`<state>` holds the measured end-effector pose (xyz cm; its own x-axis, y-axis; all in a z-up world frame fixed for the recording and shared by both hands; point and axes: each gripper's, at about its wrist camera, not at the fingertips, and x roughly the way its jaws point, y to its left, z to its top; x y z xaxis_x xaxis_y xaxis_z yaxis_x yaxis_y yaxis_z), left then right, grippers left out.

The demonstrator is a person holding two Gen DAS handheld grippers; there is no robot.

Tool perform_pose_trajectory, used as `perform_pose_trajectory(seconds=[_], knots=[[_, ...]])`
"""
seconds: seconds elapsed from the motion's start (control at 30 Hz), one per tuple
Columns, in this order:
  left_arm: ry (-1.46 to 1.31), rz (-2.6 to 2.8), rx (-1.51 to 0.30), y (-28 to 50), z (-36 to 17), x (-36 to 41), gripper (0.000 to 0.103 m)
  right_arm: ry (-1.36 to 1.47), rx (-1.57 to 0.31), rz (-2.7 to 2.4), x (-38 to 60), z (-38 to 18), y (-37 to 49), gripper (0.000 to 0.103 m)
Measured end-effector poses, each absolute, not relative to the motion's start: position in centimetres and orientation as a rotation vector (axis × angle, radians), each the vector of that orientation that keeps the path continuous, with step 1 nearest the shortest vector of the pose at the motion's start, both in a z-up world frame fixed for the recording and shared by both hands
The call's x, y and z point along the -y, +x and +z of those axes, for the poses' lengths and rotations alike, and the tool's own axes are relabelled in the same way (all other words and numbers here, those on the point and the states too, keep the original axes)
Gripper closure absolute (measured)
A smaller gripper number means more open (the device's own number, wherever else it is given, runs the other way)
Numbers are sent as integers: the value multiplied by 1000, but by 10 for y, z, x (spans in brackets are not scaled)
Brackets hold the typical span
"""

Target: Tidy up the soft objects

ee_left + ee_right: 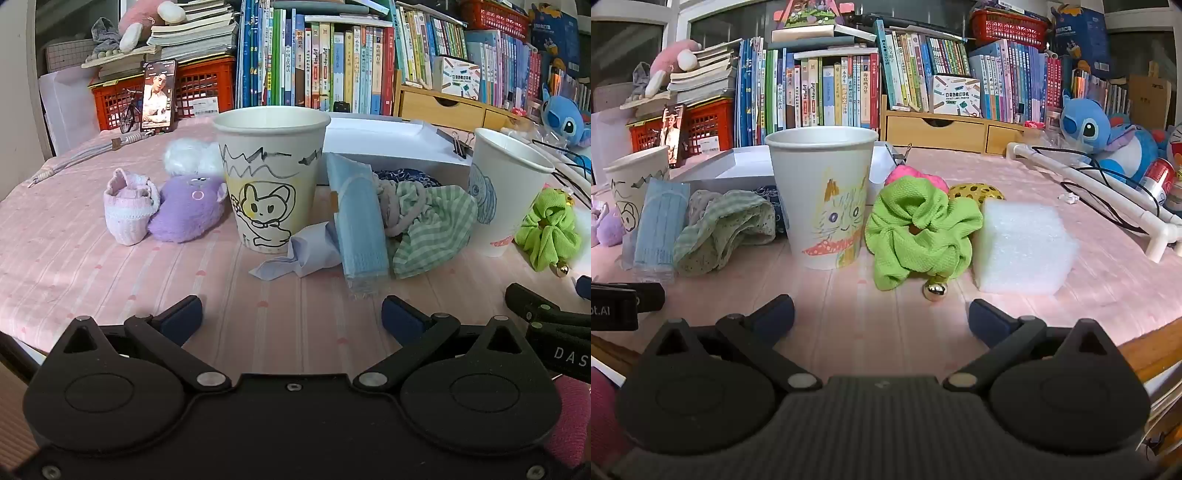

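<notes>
Pink striped tablecloth [110, 273] covers the desk; bookshelf [332, 62] runs along the back.

Left gripper [291, 317] low over bare cloth, jaws spread wide, nothing between them. Right gripper [881, 317] same: spread wide, nothing held, hovering over cloth just short of the green scrunchie. Its edge shows at the right of the left view.

White flat box [388, 140] sits behind the pile in the middle.

Two paper cups, upright, open side up:
- cup with the fox drawing [271, 177], left of centre
- cup with the cat drawing [822, 195], right of it, well apart

White foam block [1023, 247] is furthest right, just beside the scrunchie.

Between the cups, a heap: green checked cloth [432, 232], blue face mask [362, 221] leaning against it, dark patterned fabric behind, crumpled white tissue [299, 254] in front touching the fox cup's base.

Green scrunchie [919, 232] touches the cat cup's right side; a gold bell [934, 291] lies at its front. Pink soft thing [908, 173] and gold sequin ball [971, 192] sit behind it.

Left of the fox cup: purple plush [188, 210] touching the cup, pink-white knitted sock [127, 210] against the plush, white fluffy ball [192, 157] behind.

Both cups' insides not visible from here.
</notes>
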<state>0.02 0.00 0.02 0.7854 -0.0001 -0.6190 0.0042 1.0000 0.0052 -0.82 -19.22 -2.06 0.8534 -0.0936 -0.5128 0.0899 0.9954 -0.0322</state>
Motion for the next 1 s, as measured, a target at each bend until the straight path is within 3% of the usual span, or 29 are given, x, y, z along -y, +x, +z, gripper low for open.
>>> perform_pose_trajectory(seconds=[1.0], knots=[[9,1,-677,0,1,-1,0,-5,-550,-96,192,-21,-7,0]])
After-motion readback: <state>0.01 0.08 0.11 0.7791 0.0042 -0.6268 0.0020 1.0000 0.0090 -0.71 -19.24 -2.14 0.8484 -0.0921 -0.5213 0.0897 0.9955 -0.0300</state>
